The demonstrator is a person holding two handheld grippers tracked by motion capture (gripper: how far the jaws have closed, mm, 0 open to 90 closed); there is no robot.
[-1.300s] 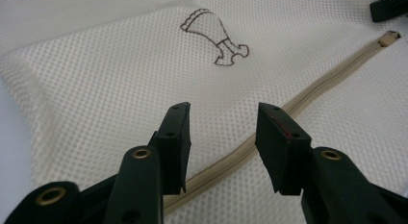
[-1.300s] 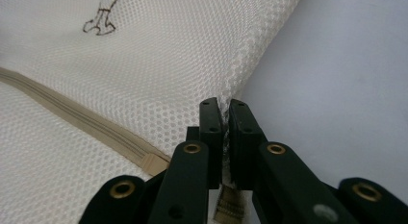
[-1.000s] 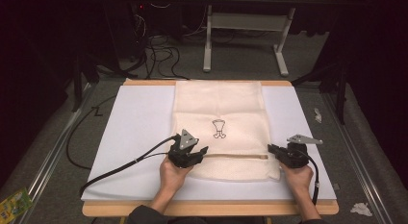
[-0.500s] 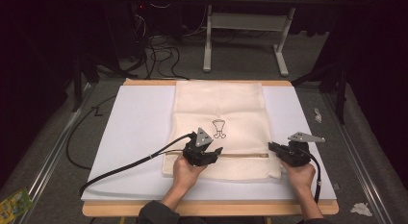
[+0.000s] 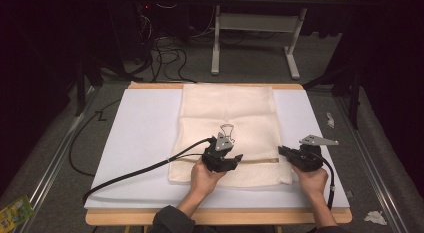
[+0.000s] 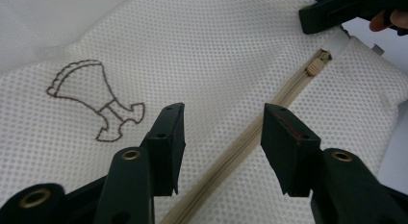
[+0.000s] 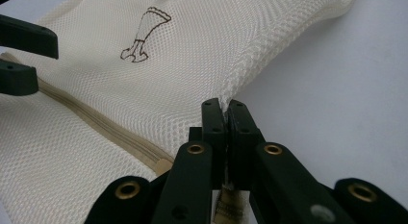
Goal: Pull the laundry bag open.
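The near end of the zipper (image 7: 120, 137) is hidden behind the right claw (image 7: 226, 118) in the right gripper view, and the mesh edge caught there is covered where the pads meet. In the left gripper view the right claw (image 6: 337, 15) is cut off by the top right corner, so only its dark tips and a fingertip can be made out. The zipper pull (image 6: 317, 65) is seen small and slightly blurred near that claw. In the high view the near edge of the desk (image 5: 215, 215) is partly covered by the person's forearms.

The cream mesh laundry bag (image 5: 227, 118) is laid flat on a white sheet (image 5: 145, 138) in the middle of the desk, its far edge reaching the desk's far edge. A brown embroidered figure (image 6: 91, 96) is stitched on it.

The right claw is pressed together on the bag's right edge, just at the zipper's end. The left claw (image 6: 221, 132) is held spread above the bag, its jaws having just been narrowed a little; the zipper (image 6: 255, 132) runs between them, and no touch of the pads on it can be made out.
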